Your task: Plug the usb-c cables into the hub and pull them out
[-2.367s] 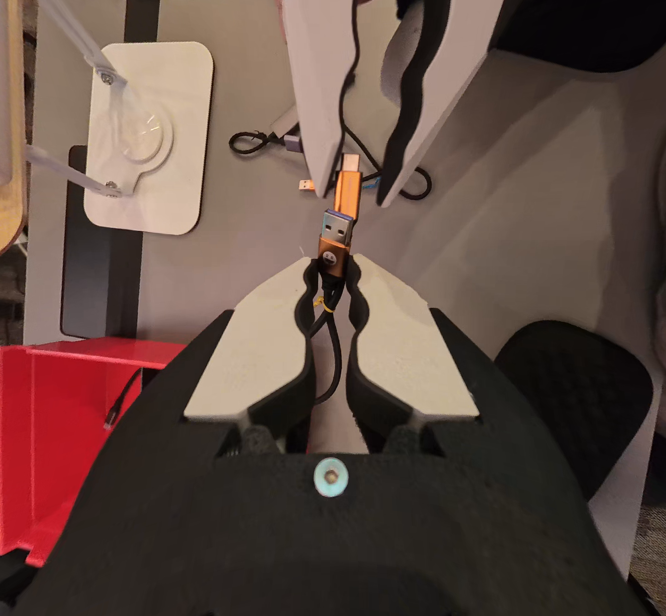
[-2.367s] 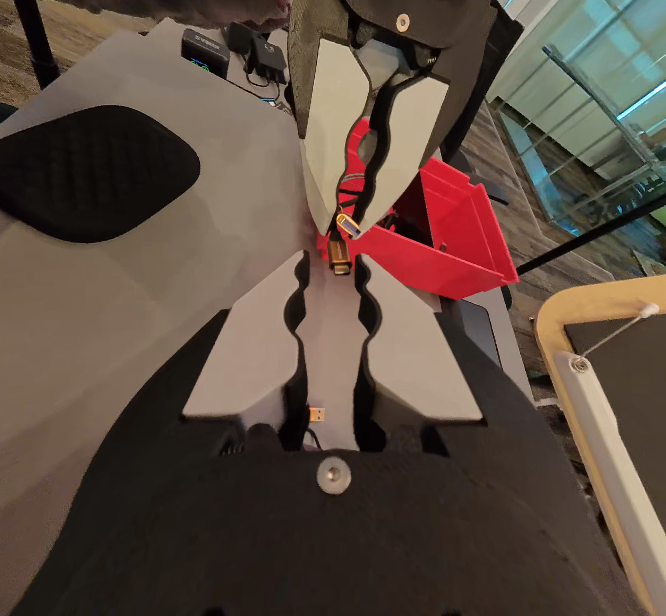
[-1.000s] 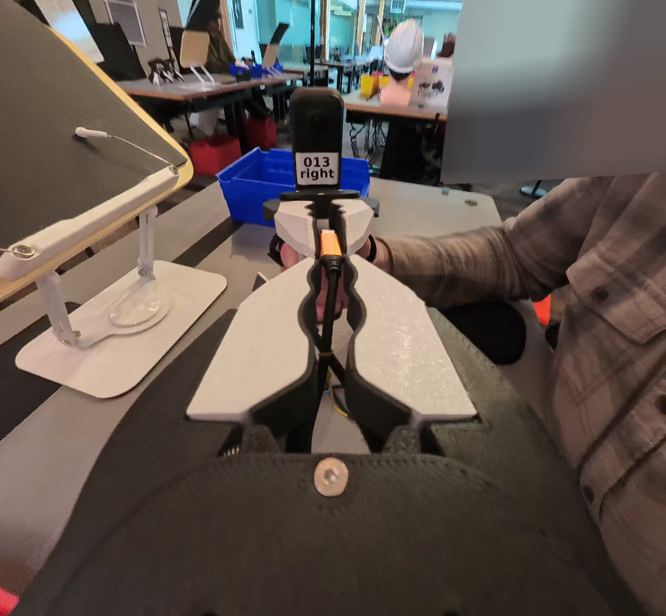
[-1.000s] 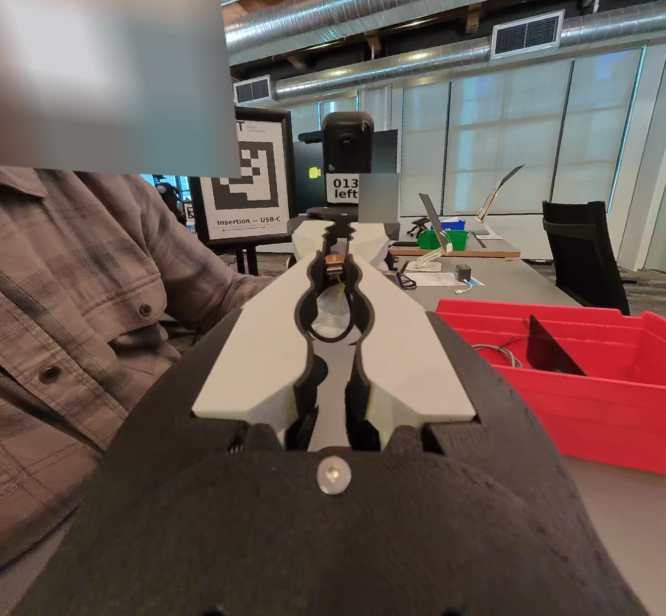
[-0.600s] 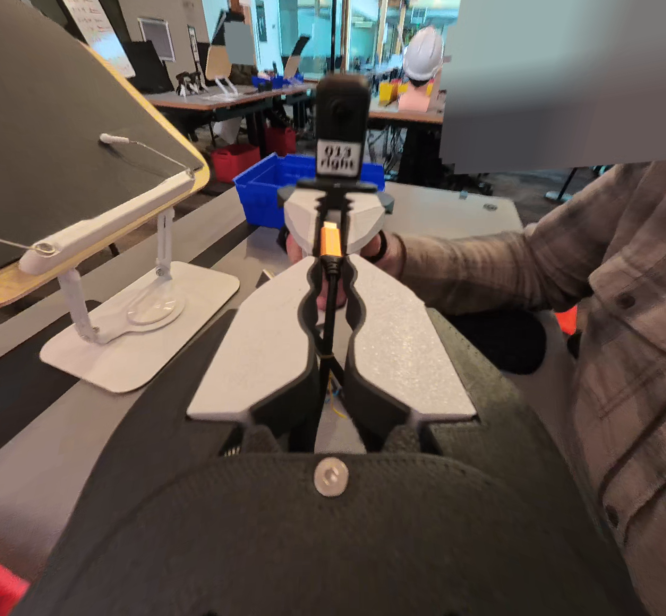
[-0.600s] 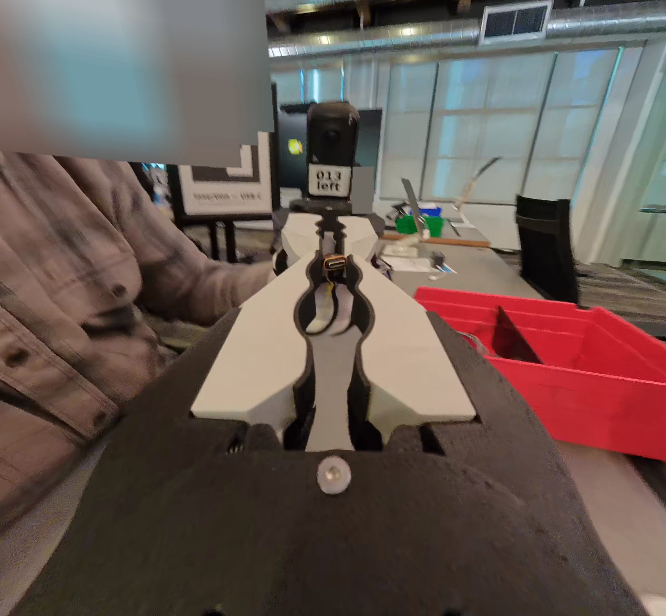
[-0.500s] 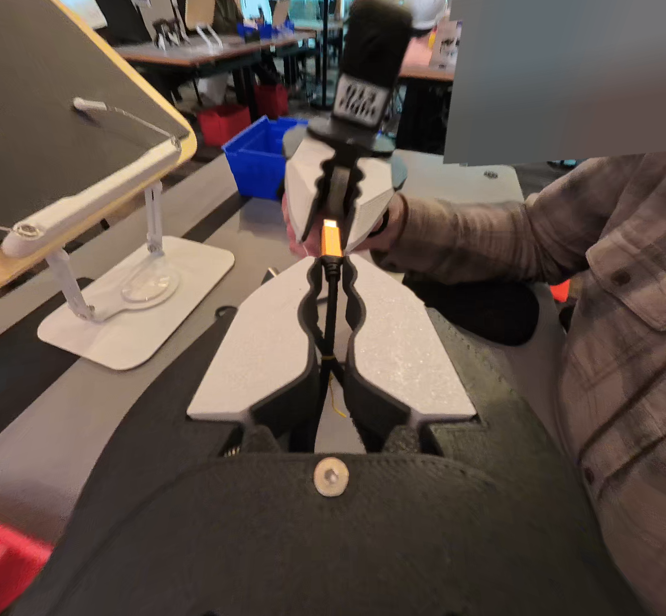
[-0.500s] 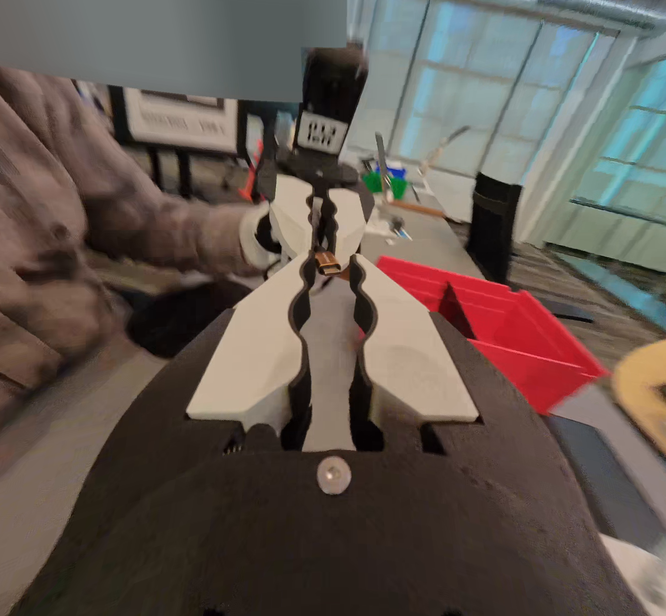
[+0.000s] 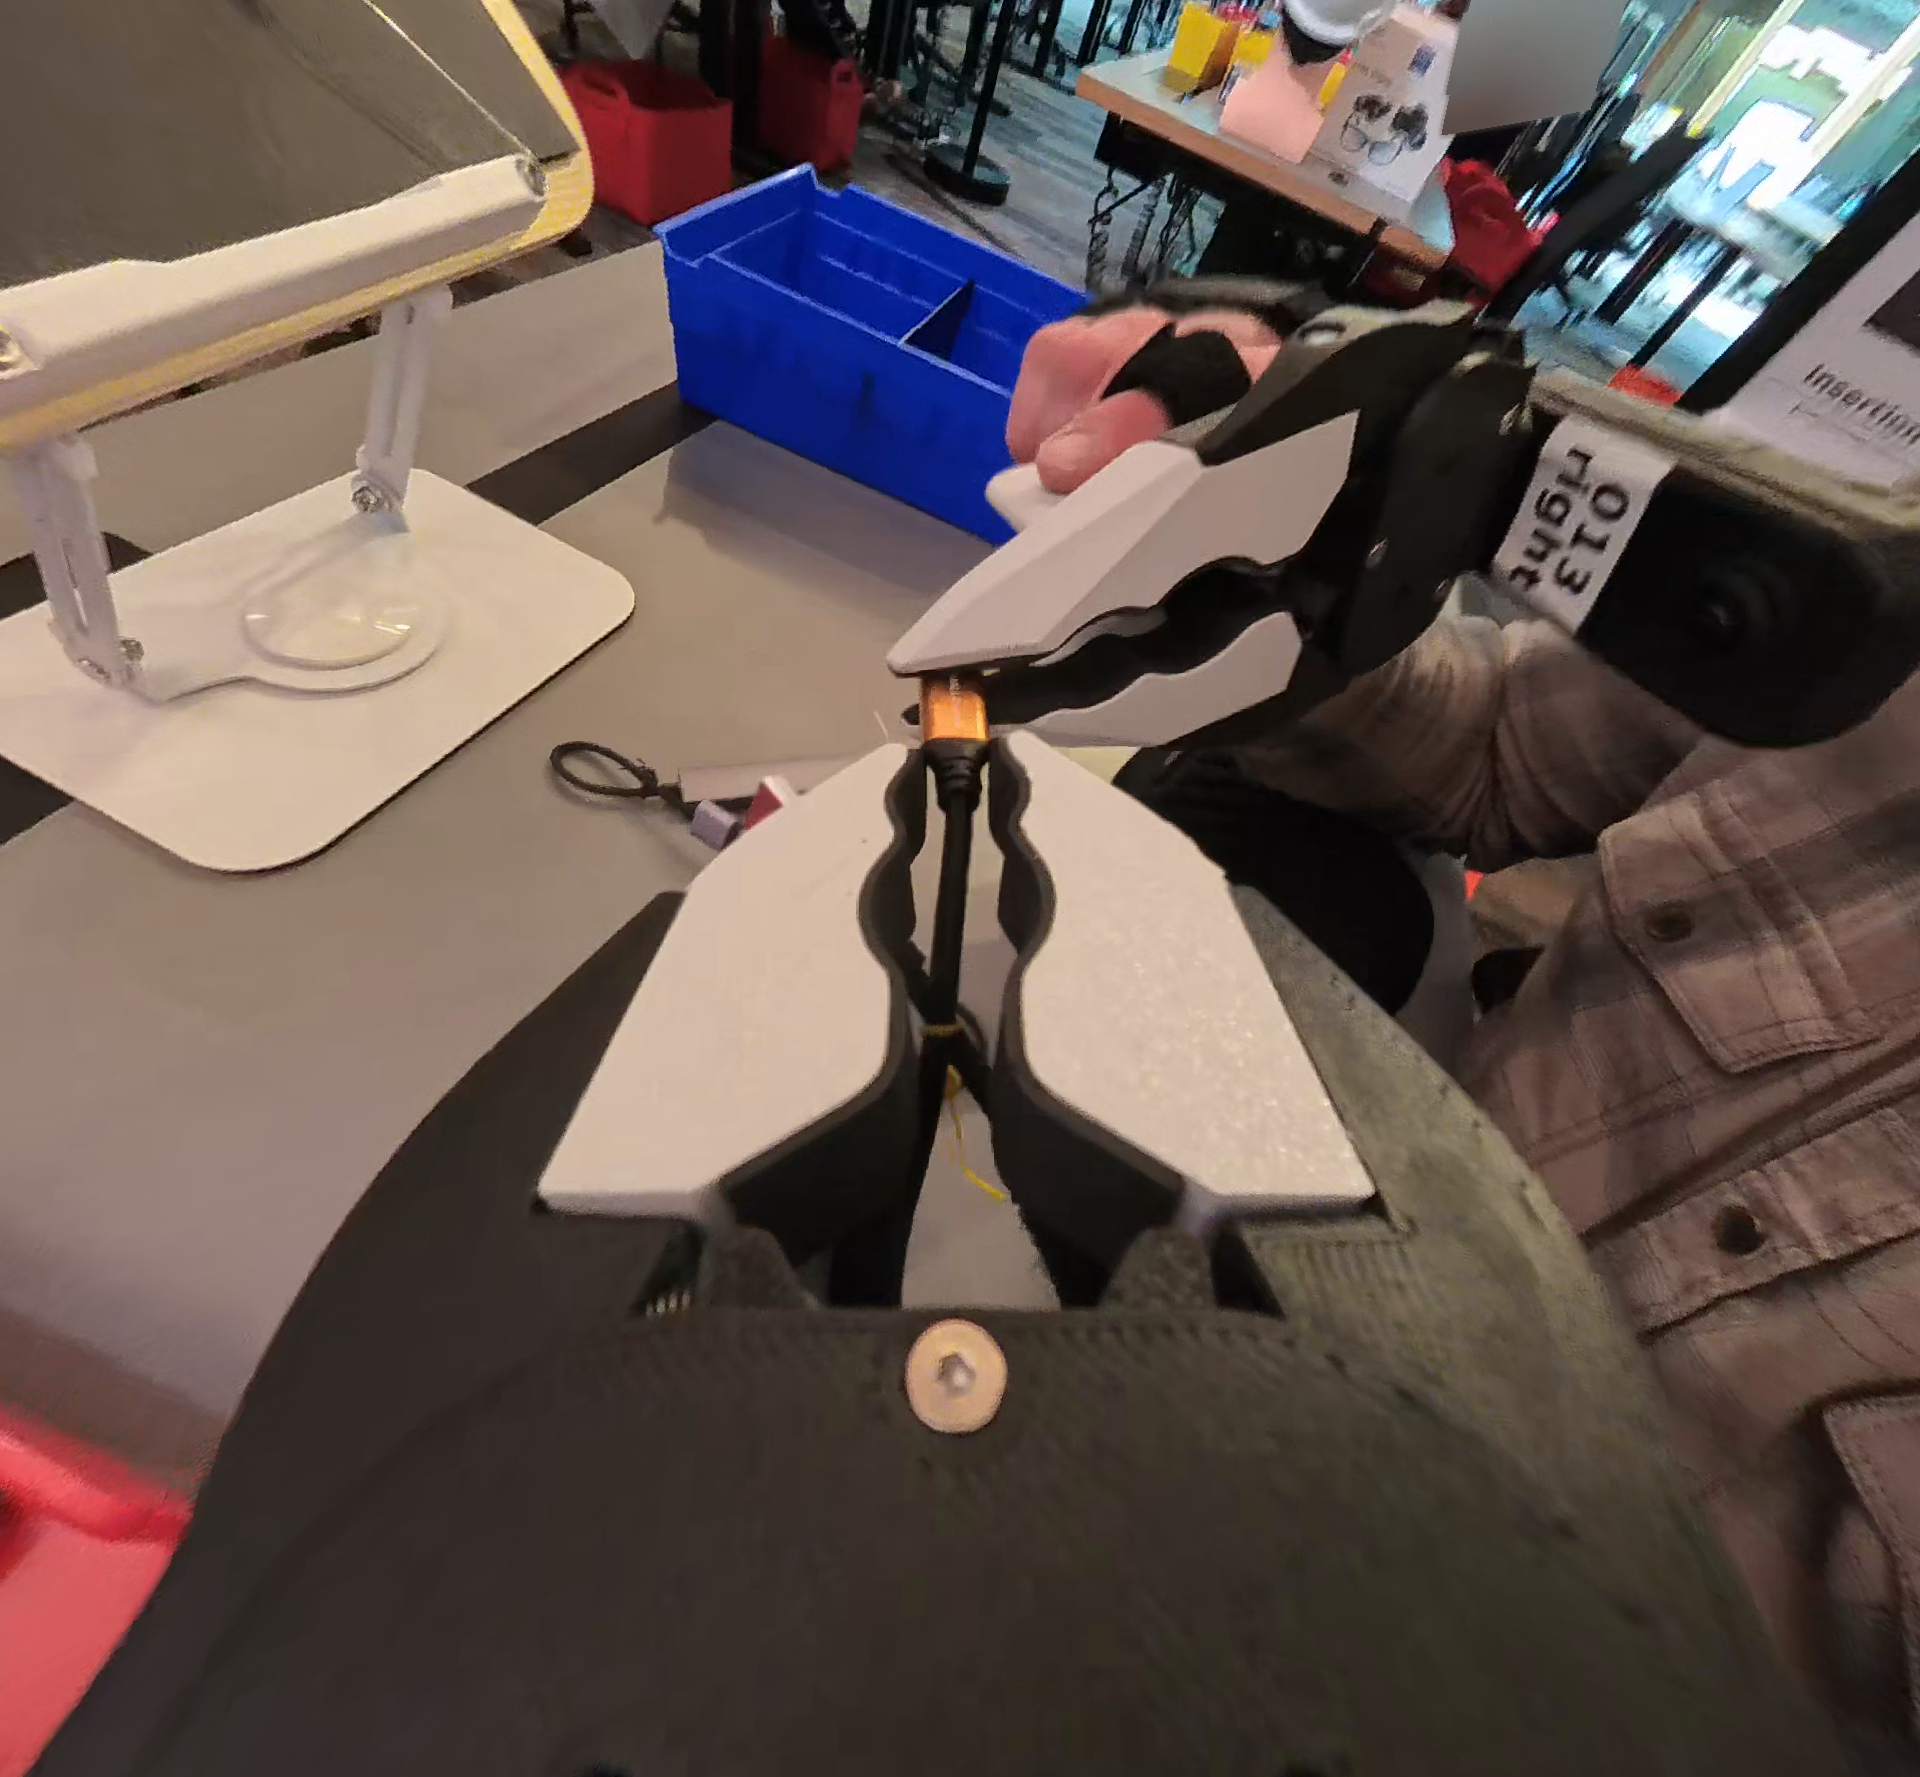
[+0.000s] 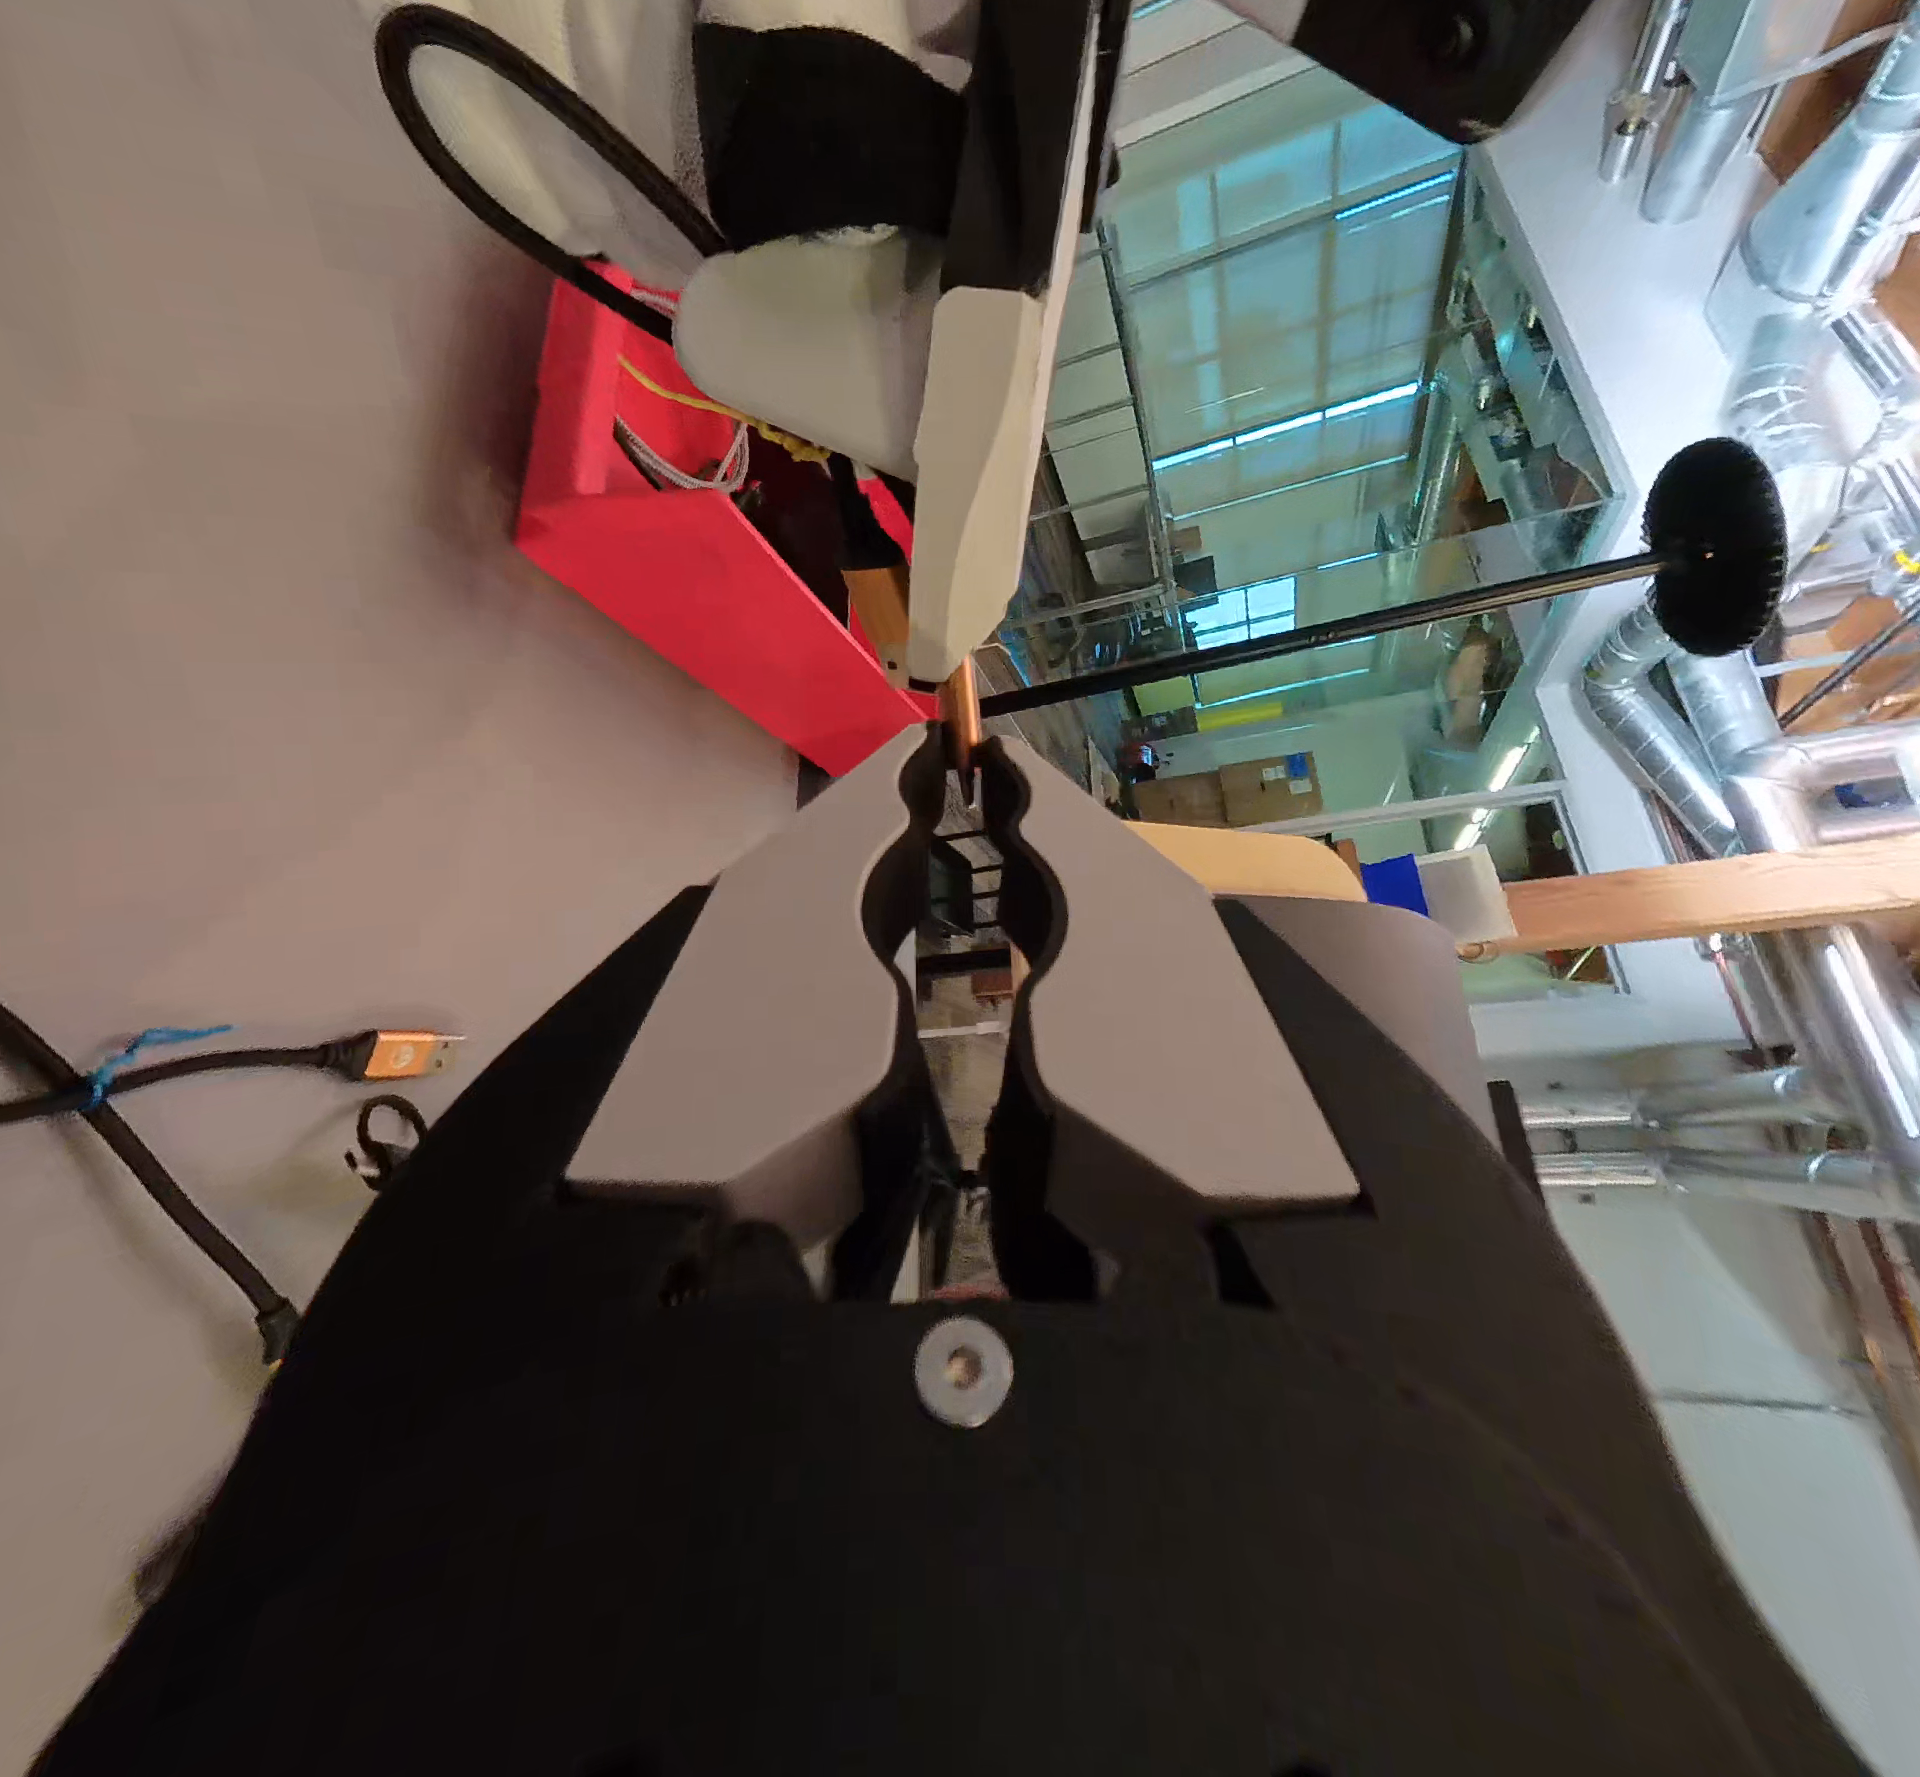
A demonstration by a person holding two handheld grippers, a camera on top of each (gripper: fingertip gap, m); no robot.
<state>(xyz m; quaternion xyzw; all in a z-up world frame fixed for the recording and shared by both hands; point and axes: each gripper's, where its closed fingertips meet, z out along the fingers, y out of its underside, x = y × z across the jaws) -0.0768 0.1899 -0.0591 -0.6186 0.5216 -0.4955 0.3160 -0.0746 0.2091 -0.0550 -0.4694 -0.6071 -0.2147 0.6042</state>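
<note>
My left gripper [image 9: 954, 753] is shut on a black cable just behind its orange usb-c plug [image 9: 951, 714], held above the grey table. My right gripper [image 9: 940, 683] comes in from the right, rolled on its side, and its tips pinch the front end of the same plug. In the right wrist view the right gripper [image 10: 964, 756] is closed on the copper plug tip [image 10: 964, 725], with the left gripper [image 10: 940, 678] reaching down from above. The grey hub [image 9: 732, 778] lies on the table just beyond the left fingers. A second cable's orange plug [image 10: 400, 1057] lies loose on the table.
A white tilted stand [image 9: 312, 667] stands at the left. A blue bin [image 9: 831, 345] sits behind the hub. A red bin [image 10: 686, 574] with cables in it stands near the left gripper. The person's plaid sleeve [image 9: 1662, 896] is at the right. My two grippers' fingertips are within a few centimetres of each other.
The right gripper has rolled onto its side and closed on the plug's front end. The left gripper has tilted down toward the table, still holding the cable.
</note>
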